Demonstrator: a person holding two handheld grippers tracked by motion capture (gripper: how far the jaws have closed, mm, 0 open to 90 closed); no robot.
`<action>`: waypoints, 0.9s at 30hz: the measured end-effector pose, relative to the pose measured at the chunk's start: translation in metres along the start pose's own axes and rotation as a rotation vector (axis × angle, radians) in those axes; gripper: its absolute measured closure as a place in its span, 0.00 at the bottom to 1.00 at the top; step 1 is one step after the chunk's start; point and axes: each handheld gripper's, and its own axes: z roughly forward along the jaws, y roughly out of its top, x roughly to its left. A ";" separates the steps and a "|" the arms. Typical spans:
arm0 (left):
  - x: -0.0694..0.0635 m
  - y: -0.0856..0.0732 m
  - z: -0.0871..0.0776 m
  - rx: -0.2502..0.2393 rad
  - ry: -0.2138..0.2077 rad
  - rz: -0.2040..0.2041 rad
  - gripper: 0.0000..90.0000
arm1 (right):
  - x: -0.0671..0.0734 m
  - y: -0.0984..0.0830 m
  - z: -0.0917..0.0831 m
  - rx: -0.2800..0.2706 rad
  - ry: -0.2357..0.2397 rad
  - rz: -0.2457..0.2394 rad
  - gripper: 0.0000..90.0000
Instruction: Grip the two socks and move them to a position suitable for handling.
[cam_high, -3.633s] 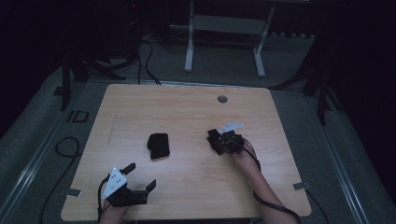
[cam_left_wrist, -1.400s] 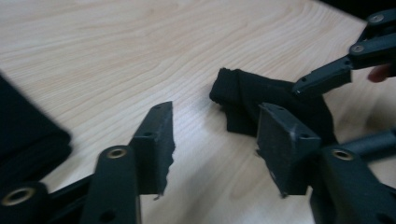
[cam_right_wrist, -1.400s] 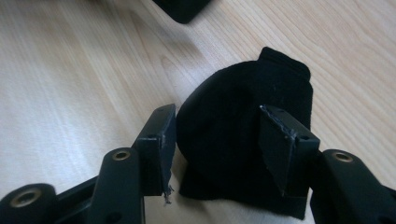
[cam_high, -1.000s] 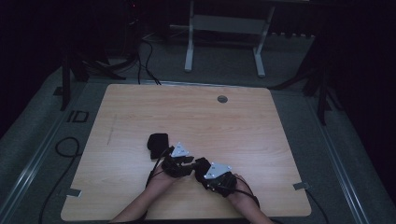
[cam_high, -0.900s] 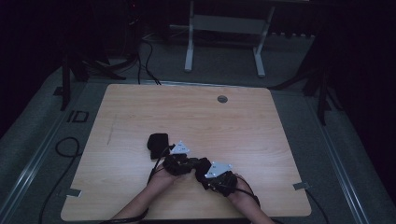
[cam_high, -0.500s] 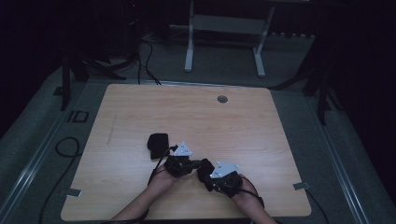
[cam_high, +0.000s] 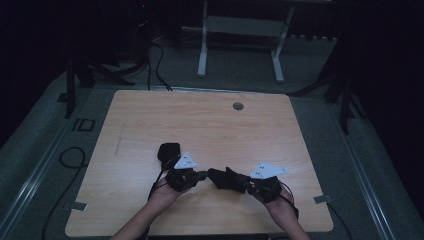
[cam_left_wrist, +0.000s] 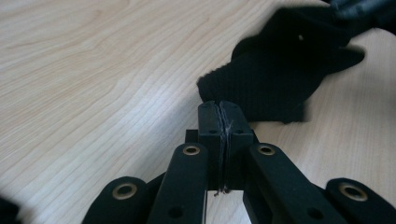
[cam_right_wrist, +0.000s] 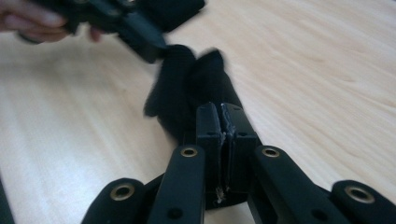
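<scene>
You have a black cloth (cam_high: 226, 178) pinched between both tools, near the middle of the table's (cam_high: 150, 115) near edge, and it looks lifted a little off the wood rather than lying flat. The left gripper (cam_left_wrist: 218, 108) is clenched on one ribbed edge of the cloth (cam_left_wrist: 280, 74), its jaws pressed together with only thin fabric in the seam; its jaws have just been closing, and they now have that edge between them. The right gripper (cam_right_wrist: 219, 112) is likewise clamped tight on the opposite end of the cloth (cam_right_wrist: 187, 88), which bunches up just past its tips. In the high view the left gripper (cam_high: 197, 174) and the right gripper (cam_high: 240, 181) face each other with the fabric stretched between them, which I take to be the point of the hold: two grips on opposite ends let you pull the piece out and straighten or fold it. A second dark piece (cam_high: 168, 151) lies on the table just beyond your left hand (cam_high: 167, 192), towards the far edge and apart from the held one; it looks like the mate of a pair, though the light is too dim to be sure. Your right hand (cam_high: 282, 207) sits close to the near right corner.
</scene>
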 end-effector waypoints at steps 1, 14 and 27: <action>0.000 -0.001 -0.004 -0.003 -0.002 -0.003 0.99 | -0.003 0.000 -0.002 -0.008 -0.011 0.005 0.96; 0.004 -0.027 -0.053 0.066 -0.029 -0.024 0.99 | -0.030 -0.015 -0.024 -0.041 -0.023 0.145 0.96; 0.006 -0.047 -0.039 0.184 -0.022 -0.034 0.98 | -0.034 -0.049 -0.009 0.058 0.037 0.221 0.93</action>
